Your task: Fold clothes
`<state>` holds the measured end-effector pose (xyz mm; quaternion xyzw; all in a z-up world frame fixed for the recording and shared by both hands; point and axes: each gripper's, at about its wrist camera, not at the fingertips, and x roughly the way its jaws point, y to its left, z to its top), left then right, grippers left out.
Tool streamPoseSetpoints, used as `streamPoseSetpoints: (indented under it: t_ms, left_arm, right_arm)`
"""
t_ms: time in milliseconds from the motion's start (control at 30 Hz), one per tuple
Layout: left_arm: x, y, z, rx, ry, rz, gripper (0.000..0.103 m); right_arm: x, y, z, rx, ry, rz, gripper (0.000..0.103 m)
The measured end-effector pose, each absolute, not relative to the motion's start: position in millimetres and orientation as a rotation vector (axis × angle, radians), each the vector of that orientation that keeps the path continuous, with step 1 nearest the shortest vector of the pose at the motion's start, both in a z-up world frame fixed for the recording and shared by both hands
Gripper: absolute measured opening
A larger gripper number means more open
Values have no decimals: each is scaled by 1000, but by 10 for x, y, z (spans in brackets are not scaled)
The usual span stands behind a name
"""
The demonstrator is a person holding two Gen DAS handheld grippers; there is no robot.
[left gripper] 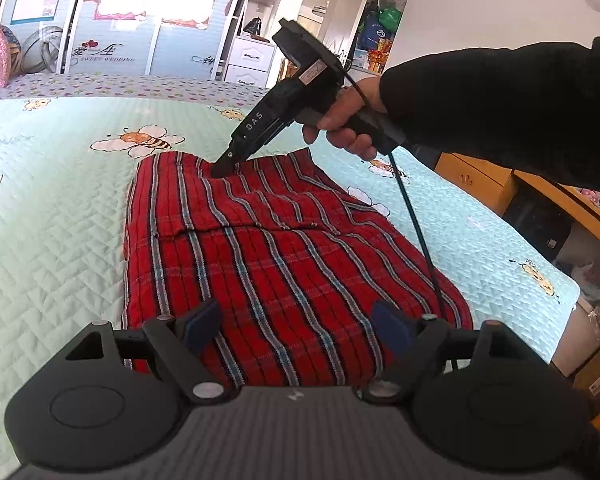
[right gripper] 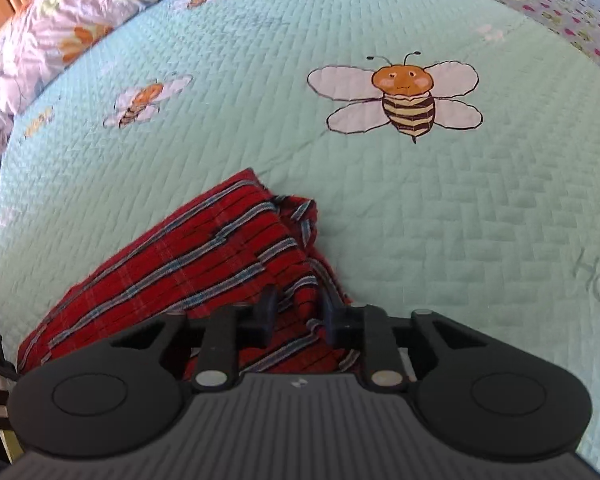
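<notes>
Fabric bunches between my right gripper's [right gripper: 298, 312] narrowed fingers at the far corner of the red plaid garment [left gripper: 284, 248] lying part-folded on the bed [left gripper: 52, 208], probably to lift that edge over, while my left gripper [left gripper: 296, 324] hovers wide open, empty.

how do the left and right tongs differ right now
The left tongs stand wide apart with nothing between the pads, hovering over the near edge of the red plaid cloth. The right tongs are nearly closed, pinching a ridge of that cloth at its far edge, and they point steeply down, the left ones more shallowly. Both are black and held by hand over the same bed.
</notes>
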<state>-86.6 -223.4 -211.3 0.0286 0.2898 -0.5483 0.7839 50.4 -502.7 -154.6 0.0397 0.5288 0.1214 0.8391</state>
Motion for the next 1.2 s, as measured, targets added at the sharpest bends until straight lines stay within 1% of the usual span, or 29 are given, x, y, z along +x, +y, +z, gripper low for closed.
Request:
streamPoseSetpoints:
  t_ms: [33, 67, 167, 233, 267, 400, 467, 500, 567, 633, 700, 733, 767, 800, 833, 867, 900, 933, 967, 1033, 1067, 1100, 1133, 1167, 1200]
  left_arm:
    - [-861, -2232, -2111, 60, 626, -1184, 85]
    - [-855, -2228, -2106, 58, 627, -1184, 85]
    - [-834, -2233, -2083, 47, 625, -1184, 85]
    - [-809, -2237, -2050, 41, 617, -1182, 85]
    - [-790, -2242, -2036, 41, 613, -1177, 85]
    - [-717, -2263, -2087, 62, 633, -1172, 85]
    - [-739, -2224, -2050, 49, 627, -1172, 85]
    - [-749, -2207, -2031, 42, 622, -1173, 85]
    - [-752, -2193, -2013, 28, 623, -1168, 85]
    - [-745, -2219, -2014, 23, 633, -1162, 85]
    - [-729, -2259, -2032, 23, 659, -1154, 85]
    - [-719, -2265, -2041, 25, 668, -1151, 85]
    - [-718, -2259, -2034, 33, 672, -1149, 85]
    - [-723, -2242, -2009, 41, 674, -1145, 85]
    - [-732, -2218, -1978, 46, 672, -1140, 85]
    - [-745, -2187, -1942, 48, 665, -1135, 85]
    - [-752, -2165, -1913, 50, 659, -1131, 85]
    - [-752, -2157, -1892, 50, 655, -1128, 85]
    - [-752, -2158, -1874, 44, 650, -1128, 85]
    - [-755, -2207, -1860, 37, 639, -1132, 85]
    - [-762, -2244, -1863, 40, 639, -1133, 85]
    - [-778, -2292, -1875, 51, 645, -1134, 85]
    - [-792, -2331, -1887, 56, 655, -1133, 85]
    - [-801, -2349, -1894, 50, 672, -1133, 85]
    - [-807, -2349, -1890, 45, 686, -1133, 85]
  right_arm:
    - [517, -5046, -1575, 95, 1120, 252, 22]
    - [522, -5034, -1595, 91, 1121, 251, 10]
    - [506, -4985, -1535, 34, 1101, 229, 4]
    - [503, -5018, -1465, 17, 1082, 205, 3]
    - [516, -5055, -1442, 18, 1076, 187, 0]
    - [504, -5158, -1648, 24, 1123, 98, 0]
    - [361, -5173, -1585, 37, 1026, 8, 3]
    - [244, -5230, -1473, 99, 942, -42, 5]
    - [-78, -5271, -1264, 291, 763, -72, 12]
    - [-391, -5258, -1129, 512, 601, -31, 21]
    - [-518, -5162, -1317, 732, 555, 23, 53]
    - [-532, -5170, -1516, 799, 591, -14, 53]
    - [-546, -5181, -1714, 864, 627, -52, 50]
    - [-591, -5299, -1915, 901, 643, -119, 14]
    - [-791, -5506, -2059, 1012, 572, -219, 1]
    - [-992, -5714, -2204, 1121, 498, -319, 0]
    - [-1191, -5917, -2342, 1223, 421, -419, 4]
    - [-1354, -5943, -2284, 1219, 377, -476, 10]
    - [-1512, -5965, -2224, 1214, 333, -529, 11]
    - [-1545, -5683, -2052, 1182, 311, -367, 20]
    - [-1561, -5542, -1966, 1165, 300, -287, 36]
    - [-1576, -5402, -1883, 1147, 290, -208, 55]
    - [-1548, -5289, -1918, 1154, 319, -175, 59]
    - [-1520, -5179, -1954, 1160, 348, -142, 60]
    - [-1500, -5178, -2030, 1149, 394, -134, 58]
